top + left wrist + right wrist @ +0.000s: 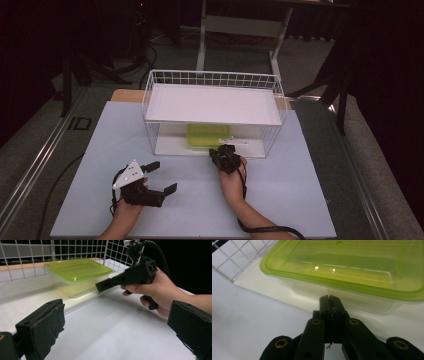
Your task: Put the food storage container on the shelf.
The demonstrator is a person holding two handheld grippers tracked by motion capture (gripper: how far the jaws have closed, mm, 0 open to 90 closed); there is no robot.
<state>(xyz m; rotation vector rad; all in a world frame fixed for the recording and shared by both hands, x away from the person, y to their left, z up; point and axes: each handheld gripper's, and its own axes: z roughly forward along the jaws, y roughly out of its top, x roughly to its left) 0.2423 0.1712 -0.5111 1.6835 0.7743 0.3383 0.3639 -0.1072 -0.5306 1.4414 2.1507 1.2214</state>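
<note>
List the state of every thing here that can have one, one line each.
Container: lid on, upright, on the lower shelf of the rack.
Green lid: seated on the container.
Wire rack: upright on the table, top shelf bare.
Left gripper: open, holding nothing, over the table short of the rack.
Right gripper: jaws together, tips at the container's near wall under the lid rim; whether they pinch anything is unclear.
</note>
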